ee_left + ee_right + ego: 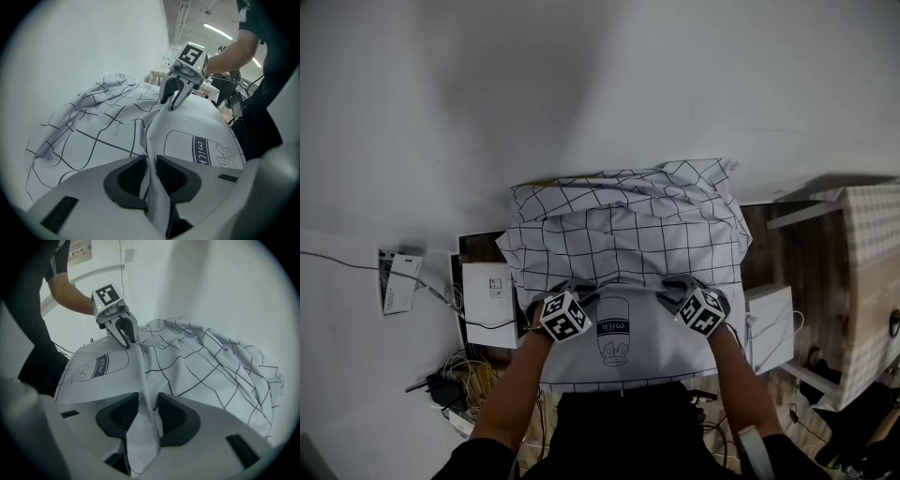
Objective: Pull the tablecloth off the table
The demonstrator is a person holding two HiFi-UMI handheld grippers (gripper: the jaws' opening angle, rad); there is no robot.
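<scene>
Pinched between the dark pads of the left tool stands a thin upright fold of the tablecloth. The right tool is narrowed on a similar fold, and each holds cloth and nothing else. The cloth covers the tabletop, heaped in creases at the far end by the wall, and its near part with the milk print hangs toward the person.

Slip seems the likeliest trouble. Each grip takes only a slim ridge of smooth fabric, so a sharp tug could draw it out of the pads. If one side lets go, the pull turns lopsided and the cloth may twist or catch on a tabletop corner. The heaped far end could also drag. Loose cables lie low at the left, where trailing cloth could tangle.
</scene>
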